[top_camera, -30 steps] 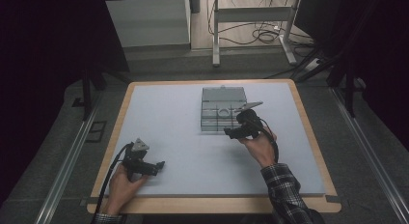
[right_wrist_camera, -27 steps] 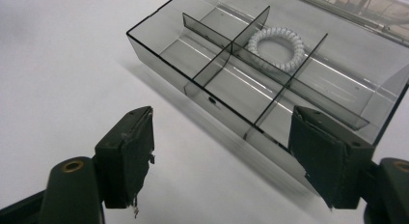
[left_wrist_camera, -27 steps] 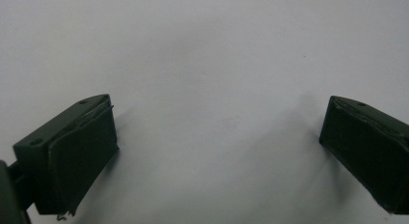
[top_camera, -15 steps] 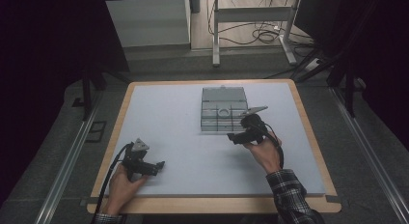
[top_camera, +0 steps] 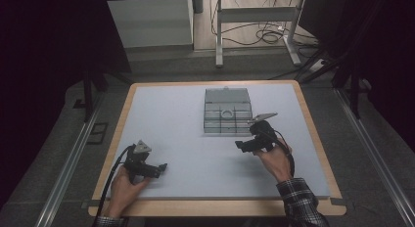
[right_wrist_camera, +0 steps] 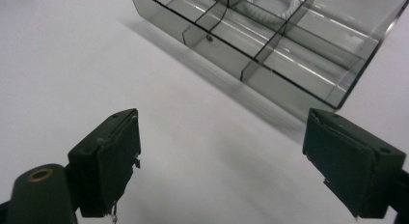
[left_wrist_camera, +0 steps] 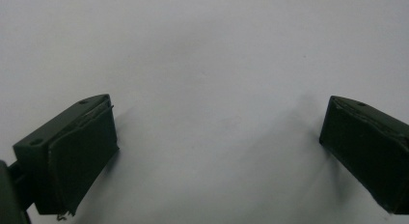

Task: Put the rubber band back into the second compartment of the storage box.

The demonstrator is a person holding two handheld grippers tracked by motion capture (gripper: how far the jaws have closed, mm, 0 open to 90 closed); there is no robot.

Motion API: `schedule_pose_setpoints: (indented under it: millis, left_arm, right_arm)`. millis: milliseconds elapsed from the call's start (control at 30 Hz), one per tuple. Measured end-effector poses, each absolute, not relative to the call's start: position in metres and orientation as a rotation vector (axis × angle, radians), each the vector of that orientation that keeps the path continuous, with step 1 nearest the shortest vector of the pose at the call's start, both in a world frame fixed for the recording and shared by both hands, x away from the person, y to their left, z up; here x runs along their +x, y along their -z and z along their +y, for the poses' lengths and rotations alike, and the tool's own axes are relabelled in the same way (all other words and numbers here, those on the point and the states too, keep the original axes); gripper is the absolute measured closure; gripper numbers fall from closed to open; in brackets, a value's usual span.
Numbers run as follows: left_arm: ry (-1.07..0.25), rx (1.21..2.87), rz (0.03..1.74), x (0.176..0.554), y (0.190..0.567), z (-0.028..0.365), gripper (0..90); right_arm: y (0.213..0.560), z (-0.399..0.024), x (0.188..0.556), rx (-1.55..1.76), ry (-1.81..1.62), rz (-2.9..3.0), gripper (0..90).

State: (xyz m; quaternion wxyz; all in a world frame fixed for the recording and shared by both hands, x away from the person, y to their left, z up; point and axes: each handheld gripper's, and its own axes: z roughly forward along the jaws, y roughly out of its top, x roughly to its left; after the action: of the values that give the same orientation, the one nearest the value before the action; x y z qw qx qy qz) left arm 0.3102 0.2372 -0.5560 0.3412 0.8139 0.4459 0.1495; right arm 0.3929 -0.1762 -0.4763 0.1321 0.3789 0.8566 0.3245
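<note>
Right gripper (top_camera: pixel 241 145): sits just in front of the organiser tray (top_camera: pixel 226 112); its jaws have just been opening and now stand wide with nothing between them.
Change: against the earlier high views, this gripper has drawn back from the tray's near wall toward the person.
Ring (right_wrist_camera: pixel 273 1): the white ring lies in a middle compartment of the clear tray, apart from both grippers.
Meaning: the ring looks placed, so the drop-off seems finished and the hand is clearing away.
Left gripper (top_camera: pixel 161 167): rests on the white table (top_camera: pixel 171 119) near the front-left corner, jaws wide, empty.
</note>
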Motion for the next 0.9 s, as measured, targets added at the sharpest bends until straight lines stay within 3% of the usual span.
schedule_pose_setpoints:
  millis: [900]
  left_arm:
    - [-0.389,2.117,1.160,0.310,0.556,0.237,0.0]
  right_arm:
    - [0.480,-0.211,0.365,1.110,-0.879,2.480,7.8]
